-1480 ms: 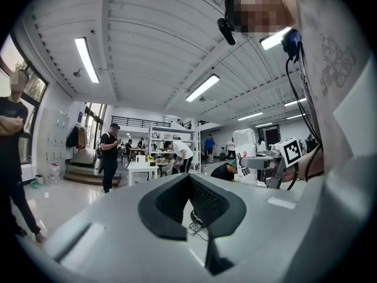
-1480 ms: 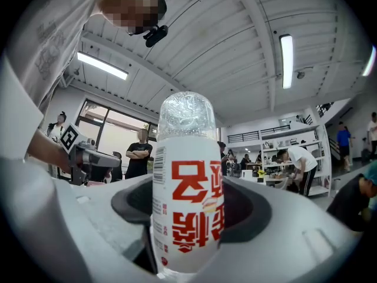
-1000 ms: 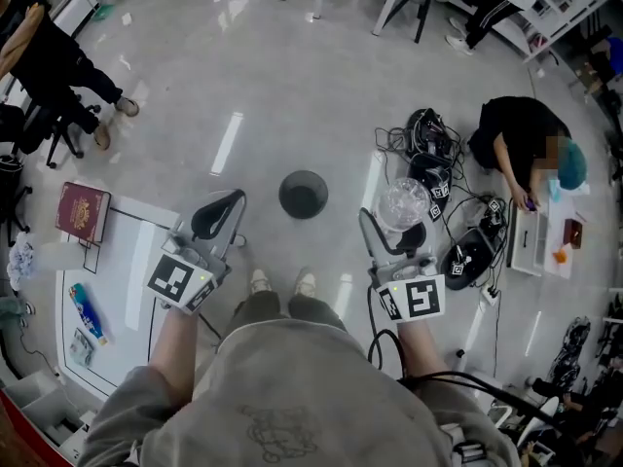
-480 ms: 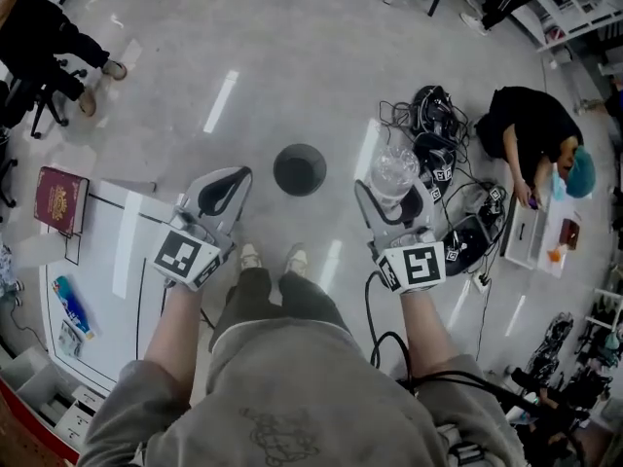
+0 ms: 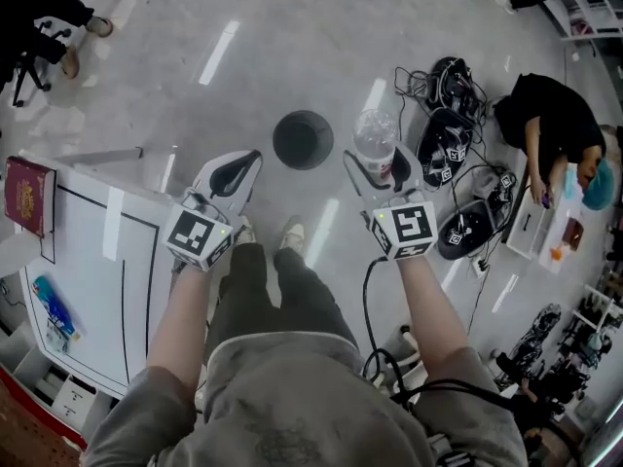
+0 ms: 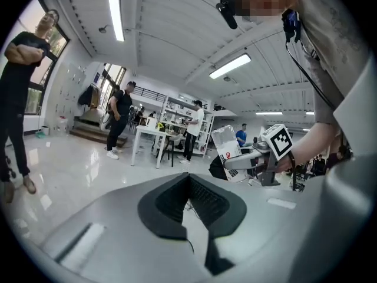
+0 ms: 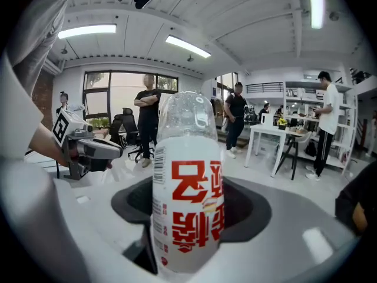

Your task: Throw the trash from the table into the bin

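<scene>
Right claw (image 5: 380,166) is spread wide round a clear plastic bottle (image 7: 188,187) w/ a red-print label, gripped low on the body so most of it stands past the pads. Left claw (image 5: 237,171) has nothing in it, tips drawn together, hanging beside the worktop (image 5: 92,261). The bottle is up in the air just right of the small dark bin (image 5: 303,139), which stands on the floor ahead of my feet. My worry is the drop. The bin mouth looks narrow, and from the head cam I can't judge whether the bottle is truly over it or only looks near it, so if I let go here I reckon it clips the rim or misses on the right. An empty bottle is light and round, so it'd prob bounce and roll into the cable pile (image 5: 450,115) or toward the person sitting on the floor (image 5: 555,125). It's also smooth and held on a short length, so a quick wrist tilt could let it swivel or slip out early. A rim hit might tip the bin too. A blue packet (image 5: 54,309) lies on the worktop.
</scene>
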Demonstrator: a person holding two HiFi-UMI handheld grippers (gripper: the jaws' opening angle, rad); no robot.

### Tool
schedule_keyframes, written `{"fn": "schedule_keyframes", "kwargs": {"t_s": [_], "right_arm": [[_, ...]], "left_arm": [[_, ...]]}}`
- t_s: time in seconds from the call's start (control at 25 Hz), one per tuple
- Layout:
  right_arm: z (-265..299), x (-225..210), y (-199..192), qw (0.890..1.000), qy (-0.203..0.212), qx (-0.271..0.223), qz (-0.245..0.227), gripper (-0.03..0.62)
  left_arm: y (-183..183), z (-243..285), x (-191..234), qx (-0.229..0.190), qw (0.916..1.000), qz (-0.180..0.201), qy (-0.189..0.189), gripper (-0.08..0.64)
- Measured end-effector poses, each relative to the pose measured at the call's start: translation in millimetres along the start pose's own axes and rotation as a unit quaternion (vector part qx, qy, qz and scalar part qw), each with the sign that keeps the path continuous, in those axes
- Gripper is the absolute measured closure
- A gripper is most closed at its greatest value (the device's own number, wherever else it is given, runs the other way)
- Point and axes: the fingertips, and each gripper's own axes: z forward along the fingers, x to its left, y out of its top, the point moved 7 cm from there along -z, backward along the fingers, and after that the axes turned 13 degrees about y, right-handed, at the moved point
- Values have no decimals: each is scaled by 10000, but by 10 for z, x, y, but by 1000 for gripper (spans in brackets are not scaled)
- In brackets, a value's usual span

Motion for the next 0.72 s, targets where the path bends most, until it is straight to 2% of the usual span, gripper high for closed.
{"fn": "schedule_keyframes", "kwargs": {"t_s": [0.12, 0.36, 0.72], "right_arm": [[344, -82, -390, 9996, 109, 252, 81, 287], [962, -195, -1276, 9970, 271, 700, 196, 287], [1810, -306, -2751, 9882, 484, 1418, 315, 287]], "left_arm": [[-481, 184, 113, 250, 9997, -19, -23, 560], [-1495, 568, 279, 627, 9974, -360, -70, 560], [-2972, 1174, 485, 1241, 9889, -817, 15, 560]]}}
